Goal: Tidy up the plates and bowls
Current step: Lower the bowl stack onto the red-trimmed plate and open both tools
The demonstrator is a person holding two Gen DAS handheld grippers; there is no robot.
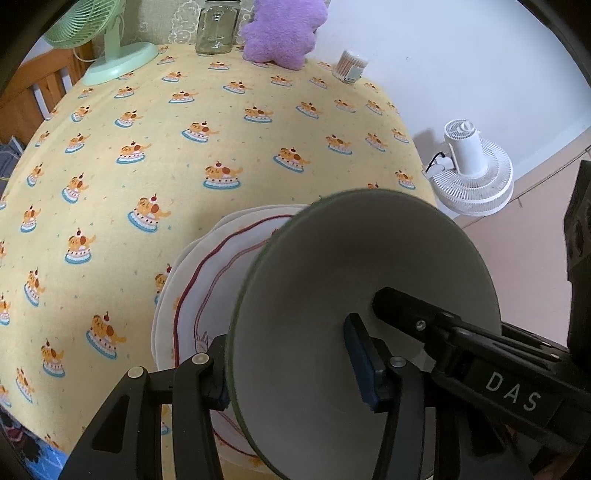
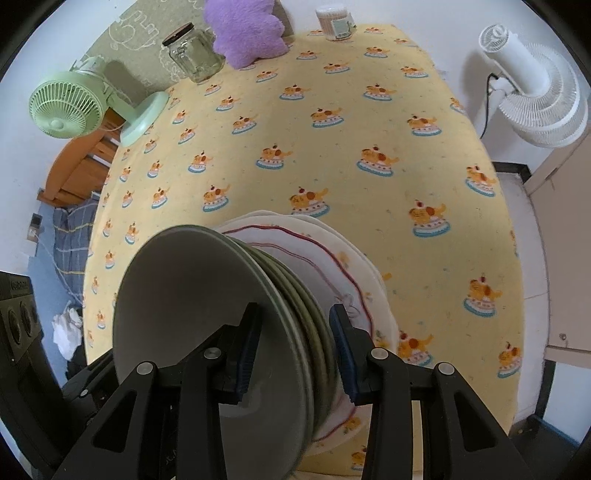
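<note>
A stack of several nested grey-green plates hangs tilted on its edge just above a pile of white plates with a wavy red rim on the yellow cake-print tablecloth. My right gripper is shut on the stack, one pad on the top plate's inner face and the other under the bottom one. In the left wrist view the same stack fills the lower right over the white plates. My left gripper straddles its rim and stands open, its inner pad just off the surface. A right-gripper finger reaches into the plate.
Along the table's far edge stand a green desk fan, a glass jar, a purple plush and a cotton-swab box. A white fan stands off the table's right edge. A wooden chair is at the left.
</note>
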